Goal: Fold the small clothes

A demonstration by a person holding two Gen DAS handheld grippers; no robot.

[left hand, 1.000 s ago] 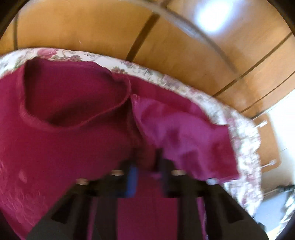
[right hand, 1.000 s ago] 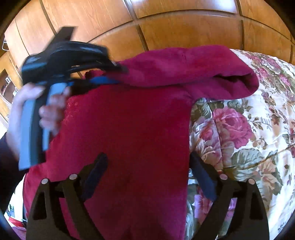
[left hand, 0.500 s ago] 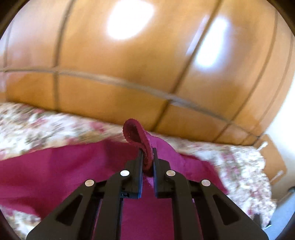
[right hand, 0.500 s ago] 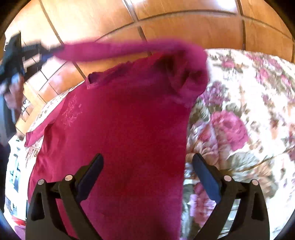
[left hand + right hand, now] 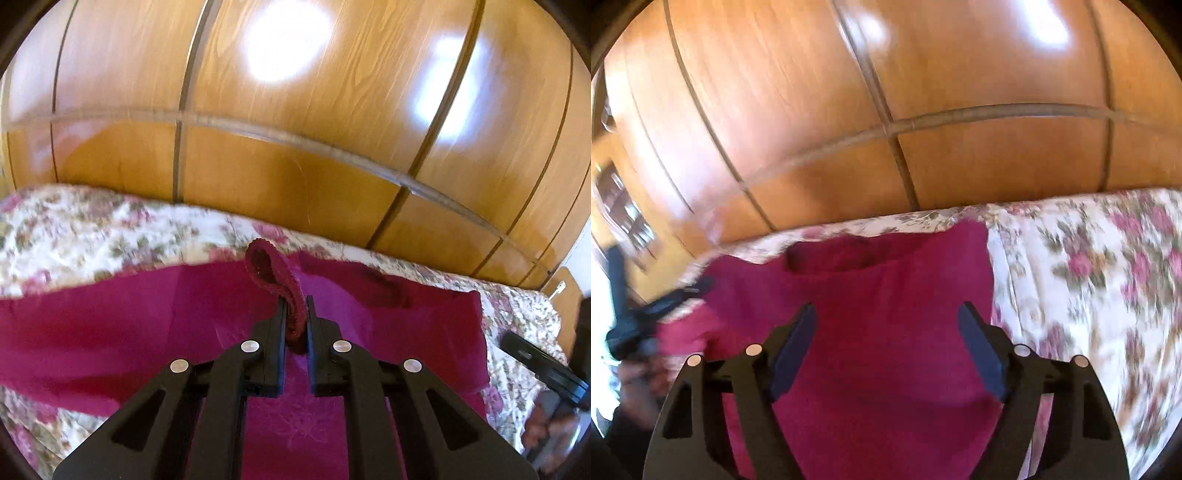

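Note:
A magenta sweater [image 5: 110, 325] lies spread on a floral bedspread [image 5: 92, 229]. My left gripper [image 5: 295, 301] is shut on the ribbed cuff [image 5: 266, 266] of one sleeve, which loops up above the jaws. In the right wrist view the sweater's body [image 5: 886, 387] fills the middle, neckline at the far end. My right gripper [image 5: 886, 310] hangs above it, its jaws closing, with only air between the blue pads [image 5: 792, 350]. The left gripper [image 5: 676, 299] shows blurred at the left edge, holding the sleeve out sideways.
Glossy wooden wardrobe doors [image 5: 295, 129] rise right behind the bed's far edge. The bedspread [image 5: 1089, 277] runs on bare to the right of the sweater. A person's hand [image 5: 639, 376] grips the left tool at the lower left. A dark tool [image 5: 543, 369] sits at the right edge.
The left gripper carried the cuff from over the sweater's body out to the side and upward. The right gripper rose and drew back, its view tilting toward the wardrobe, jaws narrower.

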